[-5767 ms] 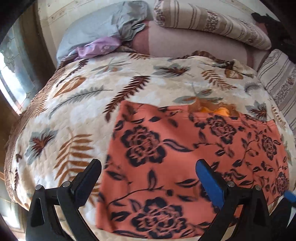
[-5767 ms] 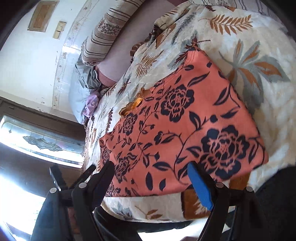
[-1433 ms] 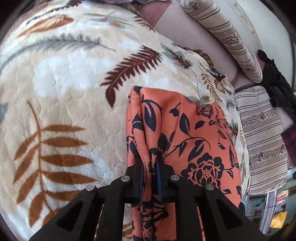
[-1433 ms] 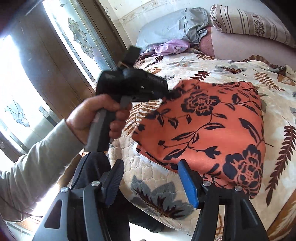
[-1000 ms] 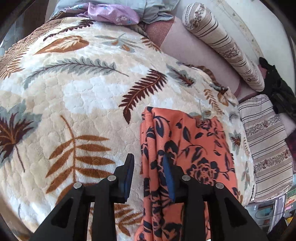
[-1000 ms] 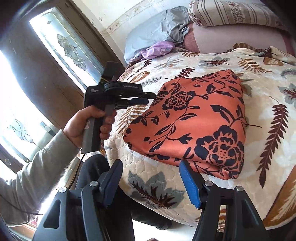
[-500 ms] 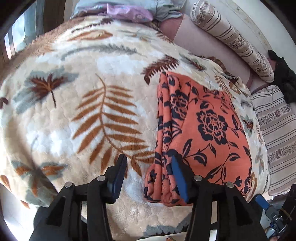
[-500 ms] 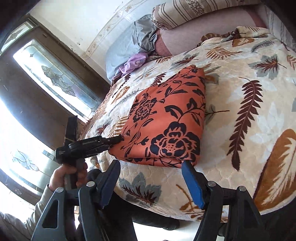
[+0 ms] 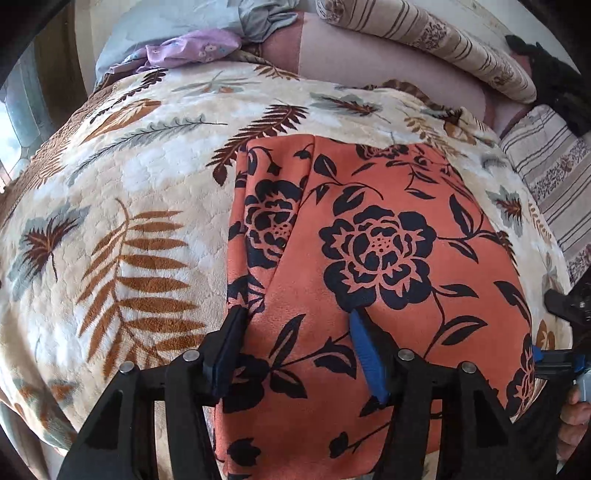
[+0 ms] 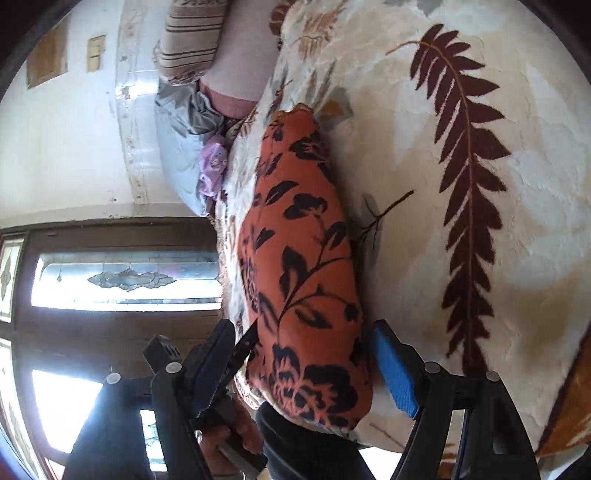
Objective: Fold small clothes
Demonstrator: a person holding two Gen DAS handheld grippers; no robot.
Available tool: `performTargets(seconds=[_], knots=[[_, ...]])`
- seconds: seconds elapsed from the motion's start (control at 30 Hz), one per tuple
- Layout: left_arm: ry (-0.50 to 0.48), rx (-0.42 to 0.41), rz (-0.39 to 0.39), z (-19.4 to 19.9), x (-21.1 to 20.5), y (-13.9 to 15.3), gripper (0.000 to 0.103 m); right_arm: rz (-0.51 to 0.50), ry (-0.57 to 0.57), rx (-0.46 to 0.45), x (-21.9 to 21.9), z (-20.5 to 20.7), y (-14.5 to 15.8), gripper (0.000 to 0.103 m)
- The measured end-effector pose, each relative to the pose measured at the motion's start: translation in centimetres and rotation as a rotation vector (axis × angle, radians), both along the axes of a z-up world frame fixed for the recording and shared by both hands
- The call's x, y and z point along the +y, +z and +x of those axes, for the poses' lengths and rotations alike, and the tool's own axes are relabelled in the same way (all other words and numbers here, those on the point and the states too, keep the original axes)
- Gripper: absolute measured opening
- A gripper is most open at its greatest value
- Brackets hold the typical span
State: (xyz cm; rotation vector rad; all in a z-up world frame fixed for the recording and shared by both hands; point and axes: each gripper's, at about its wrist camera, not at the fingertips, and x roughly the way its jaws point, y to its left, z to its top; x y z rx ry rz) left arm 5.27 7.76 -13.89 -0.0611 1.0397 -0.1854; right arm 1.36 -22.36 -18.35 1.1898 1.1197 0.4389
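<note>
Swung round since a second ago: left gripper (image 9: 295, 332) from the folded edge to the near end of the orange floral garment (image 9: 369, 258), right gripper (image 10: 303, 354) rolled onto its side at the garment's near right corner. Left jaws just opening, spread wide over the cloth, nothing pinched. Right jaws just widened too, straddling the thick folded bundle without pressing it. Garment lying folded on the leaf-patterned blanket (image 9: 129, 184) of the bed, near end close to the bed's near edge, pillows (image 9: 424, 33) far behind.

Likely trouble from here: pinching only the top layer, so the stack peeling apart on the lift; uneven pull between the two grippers, skewing the next fold; plush blanket caught along with the cloth; bundle dragged over the near edge and sliding off.
</note>
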Motion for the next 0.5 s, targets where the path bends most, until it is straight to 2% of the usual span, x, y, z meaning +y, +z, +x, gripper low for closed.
performTargets(seconds=[0.03,0.07,0.13,0.2,0.27,0.3,0.37,0.43,0.5], knots=[[0.0,-0.001,0.001,-0.1,0.1,0.1,0.062,0.028,0.034,0.027,0.9,0.5,-0.7,0.074],[-0.005,-0.005,0.012,-0.3,0.0,0.1,0.062,0.016,0.07,0.017,1.8,0.7,-0.6,0.064],[-0.018,-0.005,0.017,-0.3,0.0,0.1,0.063,-0.23,0.116,-0.07,3.5,0.4,1.9,0.04],[-0.01,-0.001,0.002,-0.3,0.3,-0.1,0.07,-0.396,0.124,-0.127,4.8,-0.4,3.7,0.034],[0.005,0.017,-0.022,-0.1,0.8,-0.8,0.077,-0.486,0.144,-0.119,5.6,-0.9,2.6,0.034],[0.017,0.032,-0.061,0.0,1.2,-1.2,0.078,-0.428,0.144,-0.099,5.4,-1.0,1.1,0.034],[0.044,0.047,-0.119,0.1,2.0,-1.6,0.08,-0.25,0.091,-0.074,3.6,-1.3,0.1,0.043],[0.034,0.036,-0.107,0.0,1.8,-1.5,0.08,-0.184,0.084,-0.067,2.5,-1.2,1.1,0.073],[0.027,0.03,-0.102,-0.1,1.7,-1.5,0.08,-0.159,0.049,-0.149,1.3,-0.7,3.0,0.081]])
